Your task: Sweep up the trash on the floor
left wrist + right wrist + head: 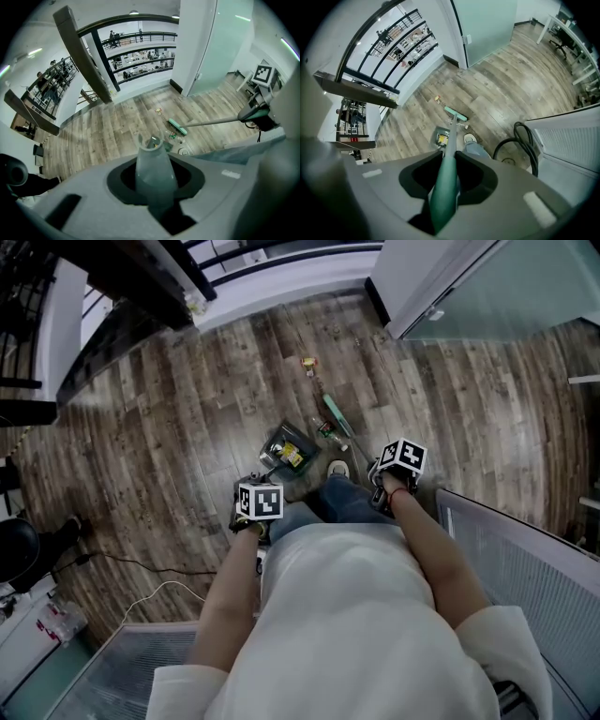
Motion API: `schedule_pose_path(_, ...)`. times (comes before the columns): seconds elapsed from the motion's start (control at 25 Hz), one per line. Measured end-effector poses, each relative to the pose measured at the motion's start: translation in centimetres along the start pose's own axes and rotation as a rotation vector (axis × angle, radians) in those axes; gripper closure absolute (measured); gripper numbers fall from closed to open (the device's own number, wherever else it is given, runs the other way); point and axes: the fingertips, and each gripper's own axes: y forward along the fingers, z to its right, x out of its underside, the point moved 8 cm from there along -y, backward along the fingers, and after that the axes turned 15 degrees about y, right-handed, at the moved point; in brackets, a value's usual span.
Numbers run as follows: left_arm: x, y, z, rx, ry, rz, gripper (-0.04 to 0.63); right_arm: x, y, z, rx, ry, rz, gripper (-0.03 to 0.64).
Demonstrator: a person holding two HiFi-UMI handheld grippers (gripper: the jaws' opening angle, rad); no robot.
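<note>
In the head view my left gripper (259, 504) is shut on the pale translucent handle (153, 171) of a dark dustpan (286, 452), which stands on the wood floor with yellow trash in it. My right gripper (399, 459) is shut on the green broom handle (444, 185). The green broom head (335, 415) rests on the floor just beyond the dustpan. A small bottle-like scrap (324, 430) lies by the broom head. A yellow-red scrap (308, 363) lies farther out. The right gripper view shows the broom head (455, 114), the dustpan (442, 138) and the far scrap (437, 98).
My shoe (337, 469) stands beside the dustpan. A white ribbed panel (534, 563) borders the right, with black hose loops (520, 140) near it. A thin cable (141, 570) crosses the floor at left. A glass door (487, 277) and a railing (141, 287) close the far side.
</note>
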Motion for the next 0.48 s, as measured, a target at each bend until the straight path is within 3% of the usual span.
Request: schedule_pose_path(0.48,-0.2,0.3,-0.2,0.0,-0.002,0.0,0.503,1.6,1.5,-2.2,0.046,-0.094,-0.075,0.52)
